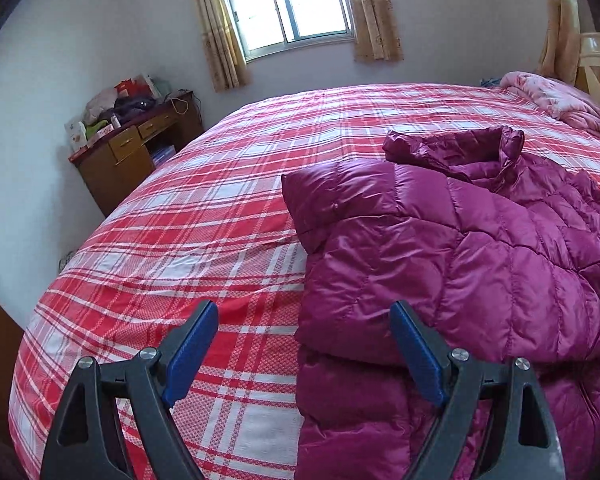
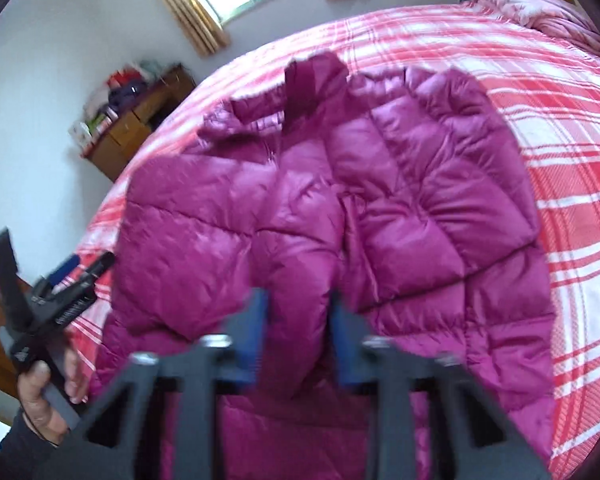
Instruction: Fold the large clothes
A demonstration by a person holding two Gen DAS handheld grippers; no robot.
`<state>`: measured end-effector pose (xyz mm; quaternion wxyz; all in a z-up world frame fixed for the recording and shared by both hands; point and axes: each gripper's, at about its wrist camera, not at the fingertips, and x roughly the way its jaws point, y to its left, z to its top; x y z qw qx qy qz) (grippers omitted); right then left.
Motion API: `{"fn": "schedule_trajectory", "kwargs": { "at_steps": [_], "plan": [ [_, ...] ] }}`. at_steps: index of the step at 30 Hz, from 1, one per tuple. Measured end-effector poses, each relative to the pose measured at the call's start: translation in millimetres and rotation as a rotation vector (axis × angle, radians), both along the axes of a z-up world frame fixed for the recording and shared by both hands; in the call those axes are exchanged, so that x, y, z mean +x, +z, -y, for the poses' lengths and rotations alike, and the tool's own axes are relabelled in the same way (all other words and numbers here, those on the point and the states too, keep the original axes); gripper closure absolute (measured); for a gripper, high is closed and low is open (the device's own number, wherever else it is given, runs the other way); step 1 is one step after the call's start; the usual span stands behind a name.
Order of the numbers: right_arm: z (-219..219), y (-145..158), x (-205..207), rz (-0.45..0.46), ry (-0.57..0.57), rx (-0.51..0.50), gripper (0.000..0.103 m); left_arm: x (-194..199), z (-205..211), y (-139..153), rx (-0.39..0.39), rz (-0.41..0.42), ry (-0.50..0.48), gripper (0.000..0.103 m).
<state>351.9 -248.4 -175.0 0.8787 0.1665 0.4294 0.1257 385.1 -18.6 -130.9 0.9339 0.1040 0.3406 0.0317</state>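
Note:
A magenta quilted down jacket [image 1: 460,248] lies on the red plaid bed [image 1: 180,220], collar toward the far side, its sleeves folded in over the front. My left gripper [image 1: 304,320] is open and empty, hovering over the jacket's left edge near the hem. In the right wrist view the jacket [image 2: 440,184] fills the middle. My right gripper [image 2: 300,312] is closed on a fold of the jacket's fabric near the hem; this view is blurred. The left gripper [image 2: 80,268] also shows at the left, held by a hand.
A wooden desk [image 1: 132,152] piled with clothes and boxes stands against the wall left of the bed. A pink quilt [image 1: 560,104] is bunched at the far right by the headboard. A curtained window [image 1: 288,4] is behind the bed.

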Motion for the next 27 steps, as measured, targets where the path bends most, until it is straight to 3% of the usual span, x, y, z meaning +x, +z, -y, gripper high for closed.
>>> {"fn": "schedule_trajectory", "kwargs": {
  "at_steps": [3, 6, 8, 10, 14, 17, 20, 23, 27],
  "plan": [
    [9, 9, -8, 0.022, -0.026, -0.011, 0.085, 1, -2, 6, 0.003, 0.015, -0.001, 0.016],
    [13, 0, -9, -0.018, -0.022, -0.042, 0.084, 6, -9, 10, 0.002, 0.016, 0.012, 0.016],
    [14, -4, -10, -0.035, -0.011, -0.06, 0.074, 9, -13, 12, -0.006, 0.015, 0.022, 0.016],
    [20, 3, -13, -0.004, -0.072, -0.101, 0.037, 15, -16, 14, -0.018, 0.01, 0.04, 0.016],
    [25, 44, -20, 0.138, -0.191, -0.141, 0.037, 27, -9, 28, -0.055, 0.03, 0.046, 0.016],
    [2, 60, -7, 0.171, -0.137, -0.145, 0.042, 38, 10, 35, -0.104, 0.037, -0.004, 0.016],
    [-25, 52, 18, 0.135, -0.059, -0.112, 0.042, 55, 29, 29, -0.09, 0.024, -0.013, 0.016],
    [-39, 30, 39, 0.085, -0.058, -0.127, 0.042, 82, 38, 9, -0.035, -0.031, 0.021, 0.015],
    [-37, 7, 45, 0.05, -0.074, -0.152, 0.042, 106, 22, -24, -0.08, -0.139, 0.072, 0.015]
  ]
}}
